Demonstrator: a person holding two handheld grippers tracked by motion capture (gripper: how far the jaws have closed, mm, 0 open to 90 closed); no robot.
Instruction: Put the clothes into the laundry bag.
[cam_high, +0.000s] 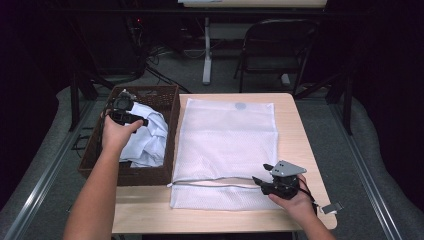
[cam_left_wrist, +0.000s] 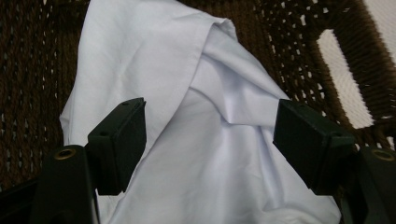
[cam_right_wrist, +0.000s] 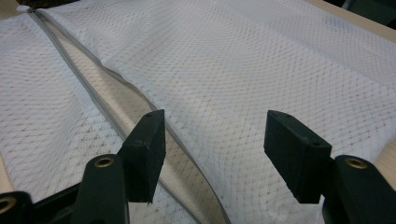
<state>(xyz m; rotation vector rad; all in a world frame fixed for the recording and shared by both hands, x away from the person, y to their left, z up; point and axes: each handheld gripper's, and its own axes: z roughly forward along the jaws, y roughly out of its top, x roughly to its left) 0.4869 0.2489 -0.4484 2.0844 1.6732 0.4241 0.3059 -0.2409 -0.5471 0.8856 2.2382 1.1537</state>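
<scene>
A crumpled white cloth (cam_high: 147, 137) lies in a dark brown woven basket (cam_high: 172, 112) at the table's left. My left gripper (cam_high: 144, 122) hovers over it, open; in the left gripper view the white cloth (cam_left_wrist: 205, 140) lies below and between the spread jaws, not pinched. A white mesh laundry bag (cam_high: 227, 140) lies flat on the table, its grey zipper (cam_high: 215, 181) unzipped along the near side. My right gripper (cam_high: 257, 180) rests open at the zipper's right end. In the right gripper view the mesh laundry bag (cam_right_wrist: 261, 79) and its gaping grey zipper (cam_right_wrist: 107, 112) lie under the open jaws.
The wooden table (cam_high: 300, 130) has bare strips at its right and near edges. A small metal clip (cam_high: 331, 207) lies near the front right corner. Beyond the table stand a folding chair (cam_high: 272, 47) and a white table leg (cam_high: 206, 50).
</scene>
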